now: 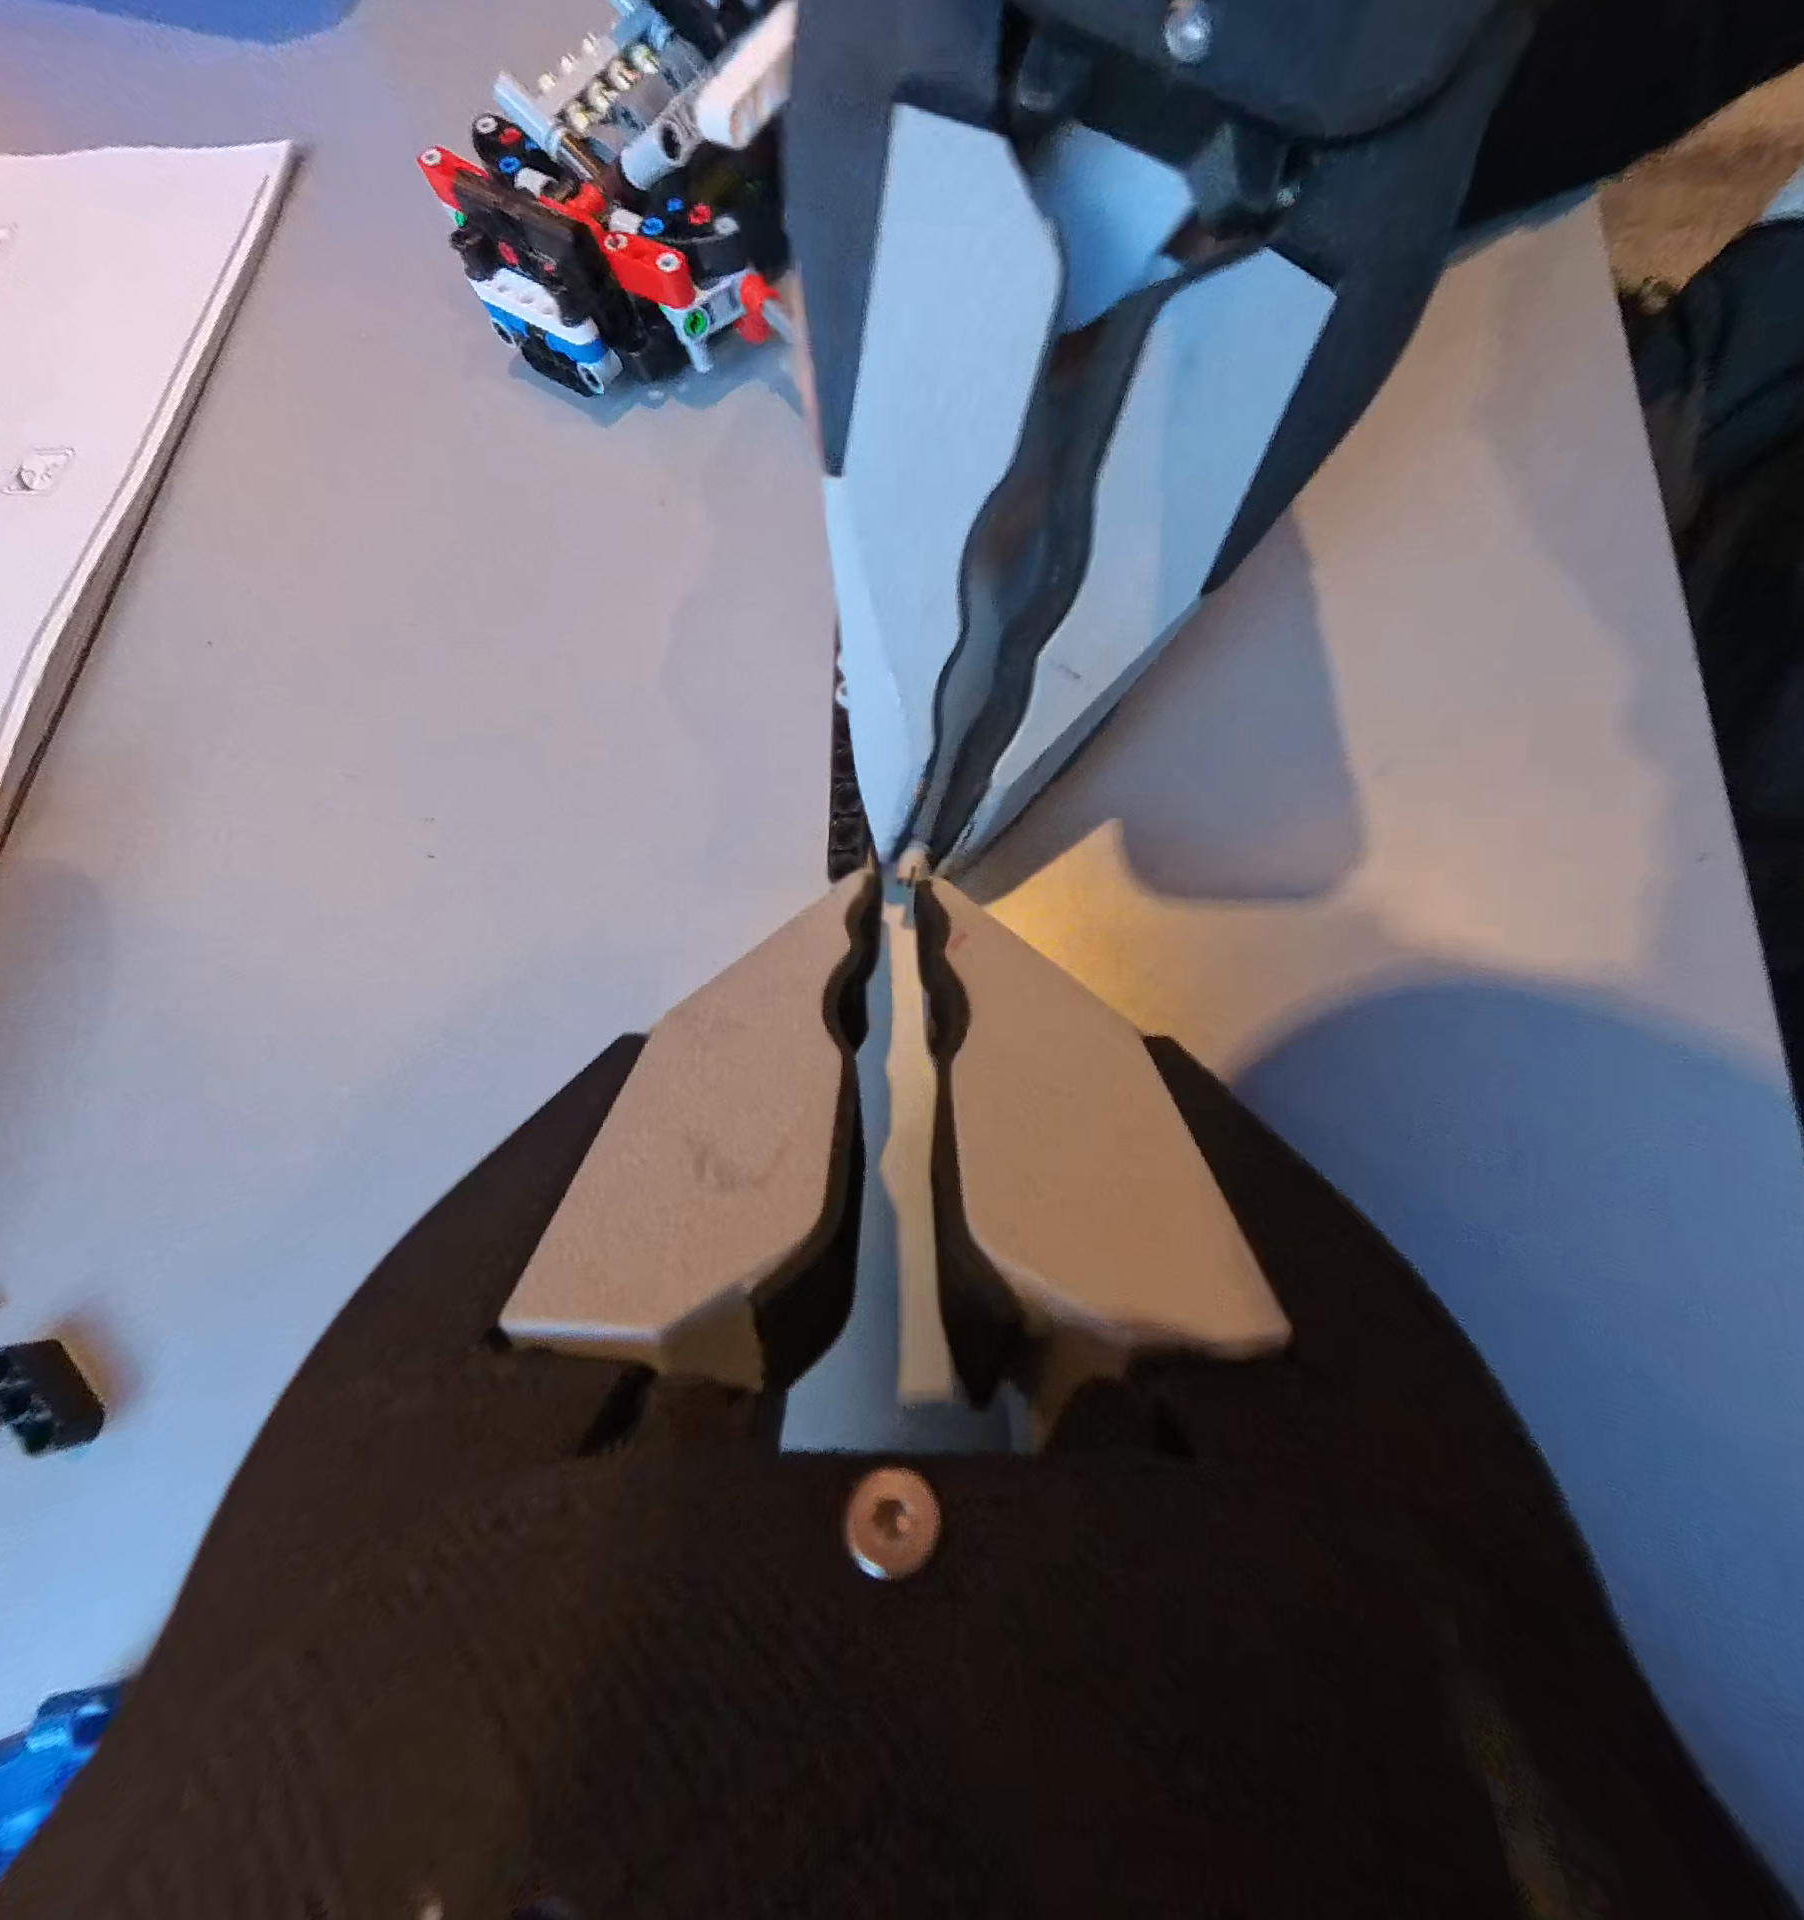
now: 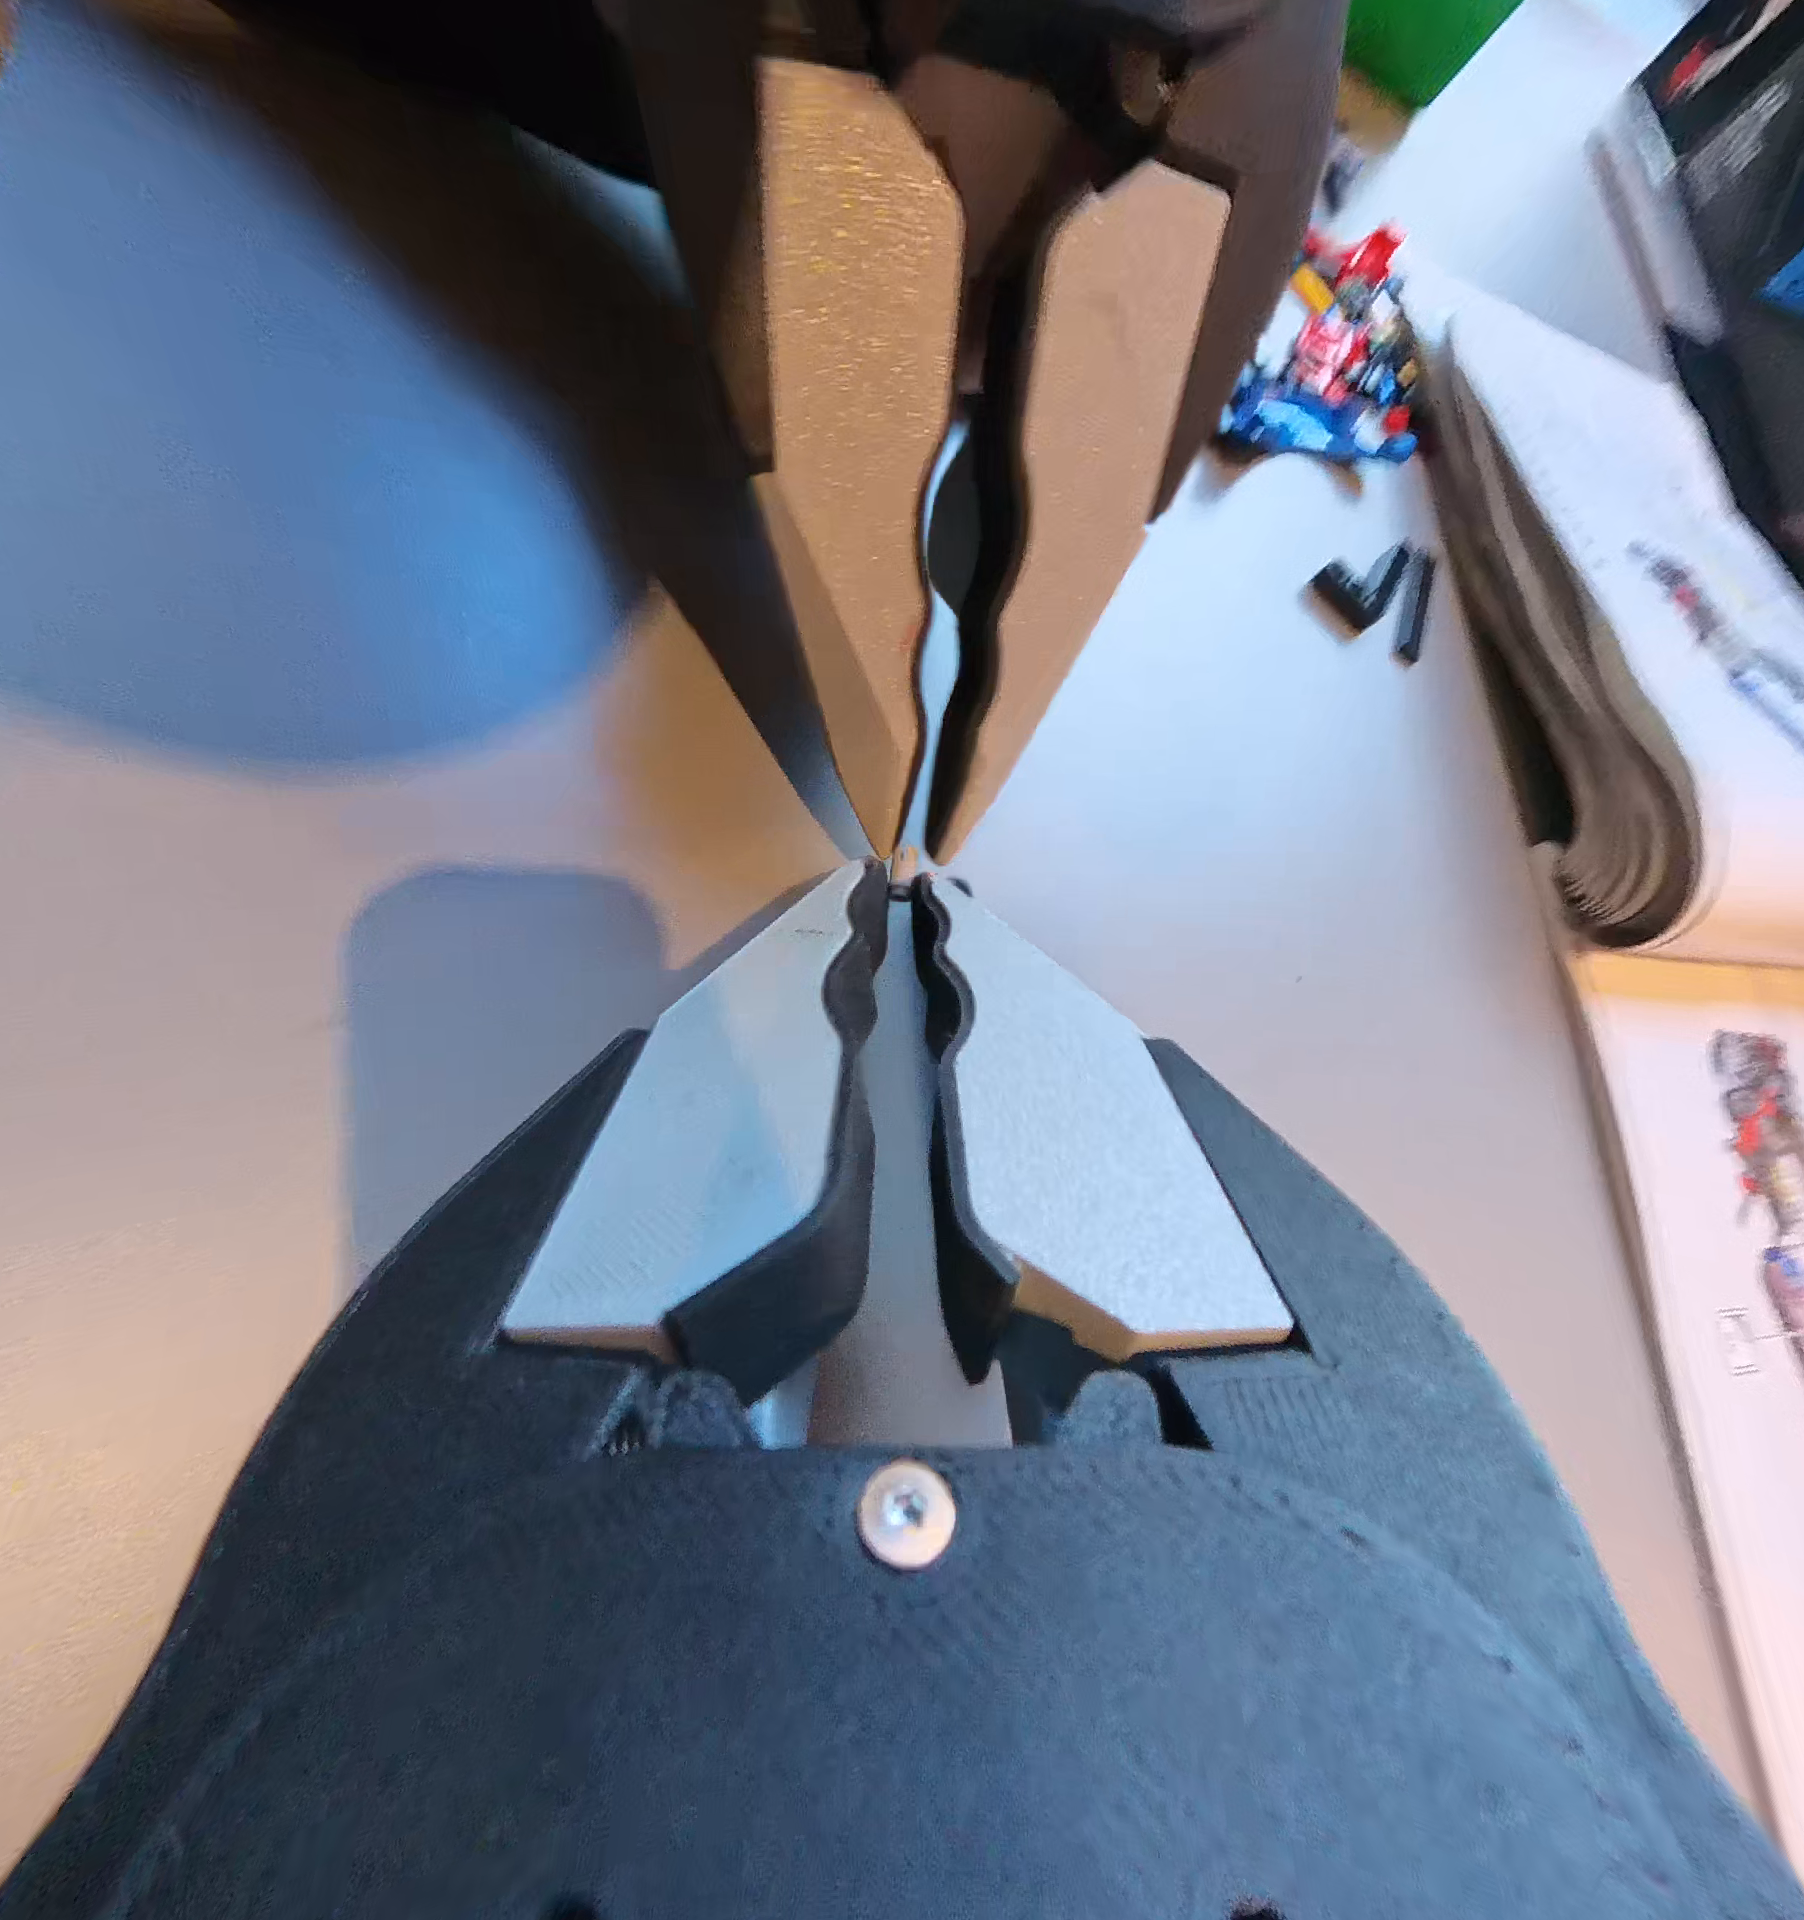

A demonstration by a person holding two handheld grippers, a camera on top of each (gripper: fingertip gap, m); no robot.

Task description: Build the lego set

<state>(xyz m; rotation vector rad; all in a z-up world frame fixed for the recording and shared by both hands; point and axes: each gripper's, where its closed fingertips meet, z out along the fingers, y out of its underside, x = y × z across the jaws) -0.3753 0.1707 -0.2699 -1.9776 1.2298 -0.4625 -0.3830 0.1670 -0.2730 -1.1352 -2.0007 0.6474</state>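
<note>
Lego pin (image 1: 910,868) sits pinched between my left tool (image 1: 903,894) and right tool (image 2: 900,883), both narrow; next I must pass it over gently

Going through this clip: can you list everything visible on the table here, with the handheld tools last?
Lego assembly: one; red, black, white, blue; far side of table.
Instruction booklet: one; white, open; along table edge.
Loose black pieces: a few; between booklet and tools.
Blue piece: one; cut off at the left wrist view's lower left corner.
Box: one; dark; beyond booklet.
Small pale piece: one; where the tool tips meet.
Table: one; grey.
Left tool: black body, grey fingers; nearly closed.
Right tool: same; tip to tip with the left tool. It is unclear which one grips the piece.
</note>
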